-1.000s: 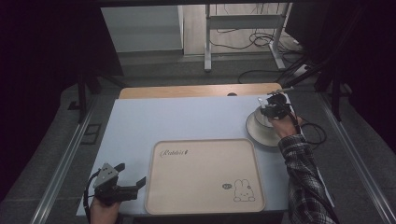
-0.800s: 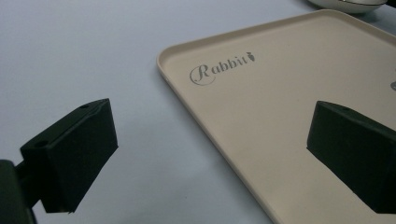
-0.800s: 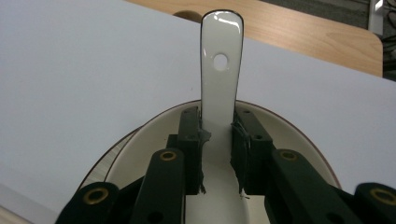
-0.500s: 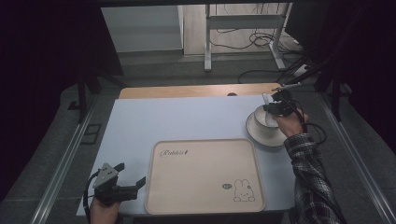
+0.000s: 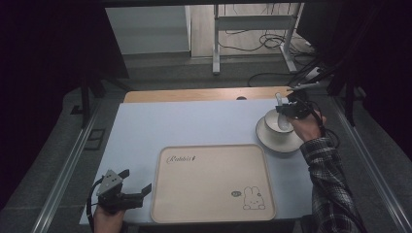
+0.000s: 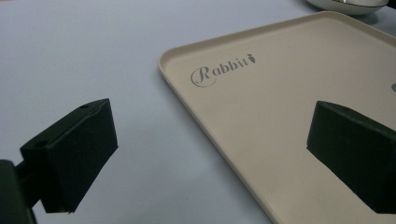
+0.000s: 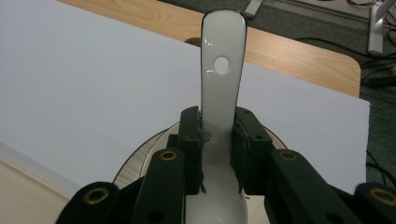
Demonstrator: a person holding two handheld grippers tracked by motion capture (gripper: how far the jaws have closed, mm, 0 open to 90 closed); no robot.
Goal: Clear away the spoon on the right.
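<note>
My right gripper (image 5: pixel 290 109) is shut on a white ceramic spoon (image 5: pixel 282 119) and holds it over a white bowl (image 5: pixel 271 129) that stands on a saucer (image 5: pixel 279 145) at the table's right. In the right gripper view the pads (image 7: pixel 190 140) clamp the spoon's neck, and its handle (image 7: pixel 223 70), which has a hole, points away from the right gripper (image 7: pixel 218 135). A beige tray (image 5: pixel 211 182) with a rabbit print lies at the front middle. My left gripper (image 5: pixel 135 180) stands open at the tray's front left corner. In the left gripper view nothing lies between the left gripper's (image 6: pixel 212 121) jaws; the tray's rim (image 6: pixel 187 88) runs beneath them.
A white mat (image 5: pixel 194 124) covers the table, and a strip of wood (image 5: pixel 204 94) shows along the far edge. Cables and a metal stand (image 5: pixel 216 43) lie on the floor beyond. The saucer's edge (image 6: pixel 348 4) shows past the tray.
My right hand has risen a little and drifted toward the far edge, lifting the spoon above the bowl. The left gripper has stayed where it was.
</note>
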